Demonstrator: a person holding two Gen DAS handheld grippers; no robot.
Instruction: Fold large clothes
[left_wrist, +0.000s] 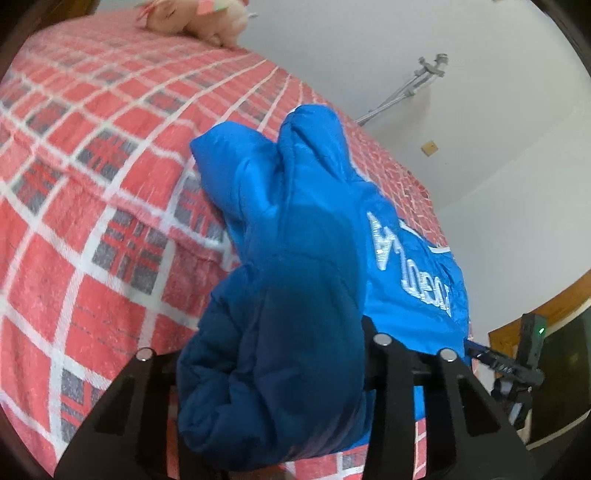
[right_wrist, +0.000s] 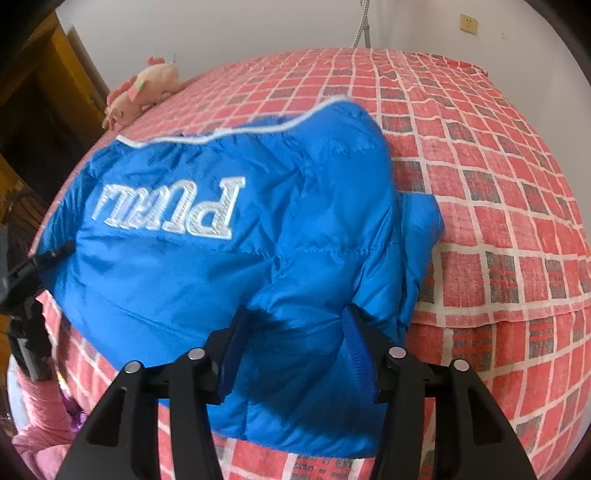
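Note:
A puffy blue jacket (left_wrist: 295, 192) with white lettering lies bunched on the red checked bed cover (left_wrist: 92, 184). My left gripper (left_wrist: 266, 354) is shut on a thick, shadowed fold of it, and the fabric fills the whole gap between the black fingers. In the right wrist view the jacket (right_wrist: 221, 258) shows its lettered side and white piping. There my right gripper (right_wrist: 295, 332) has its blue pads (right_wrist: 356, 354) pressed into another padded fold at the near edge. Both grips are low over the bed cover (right_wrist: 498, 184).
A pink plush toy (left_wrist: 199, 18) (right_wrist: 144, 88) lies at the bed's far edge. A metal crutch (left_wrist: 406, 88) leans on the white wall. Dark wooden furniture (right_wrist: 44, 110) stands on the left of the bed. A pink sleeve (right_wrist: 40, 406) shows at the lower left.

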